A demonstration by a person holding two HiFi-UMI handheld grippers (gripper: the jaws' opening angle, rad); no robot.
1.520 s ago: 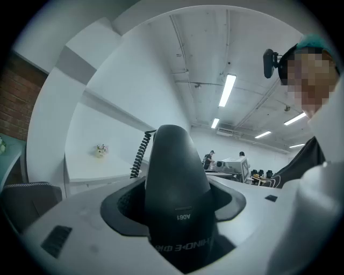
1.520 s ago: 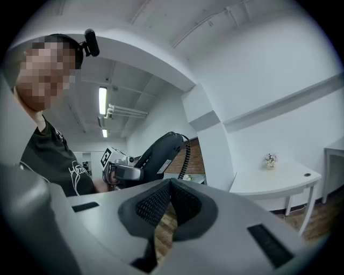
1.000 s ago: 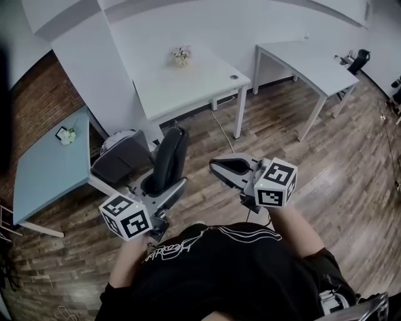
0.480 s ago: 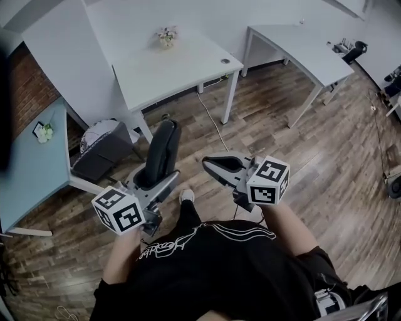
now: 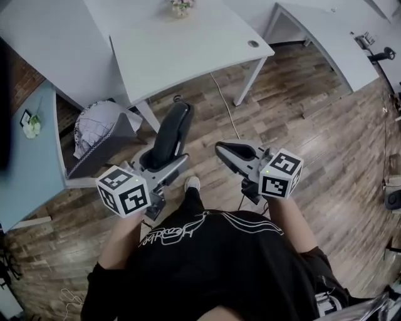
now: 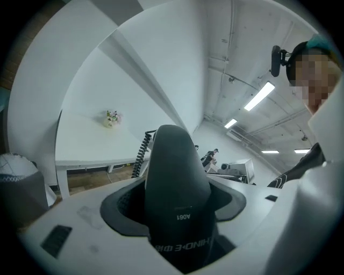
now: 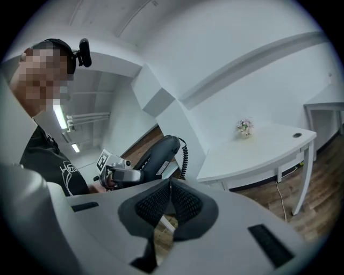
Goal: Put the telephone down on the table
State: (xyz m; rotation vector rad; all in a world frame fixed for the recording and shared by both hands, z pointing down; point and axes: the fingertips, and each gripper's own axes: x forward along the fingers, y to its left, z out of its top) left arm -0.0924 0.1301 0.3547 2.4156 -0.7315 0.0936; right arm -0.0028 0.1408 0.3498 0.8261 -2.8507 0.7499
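Observation:
A black telephone handset stands upright in my left gripper, whose jaws are shut on its lower part. In the left gripper view the handset fills the space between the jaws, and its coiled cord hangs behind. I hold it in the air over the wood floor, just short of the white table. My right gripper hovers beside it to the right, shut with nothing between its pads. From the right gripper view I see the handset and the left gripper.
A small pot of flowers stands at the white table's far edge. A grey chair sits left of the table's leg, with a pale blue table beyond it. Another white desk stands at the right. A cable runs across the floor.
The white table has come nearer in the head view. Both grippers keep the same pose, and the handset stays in the left one.

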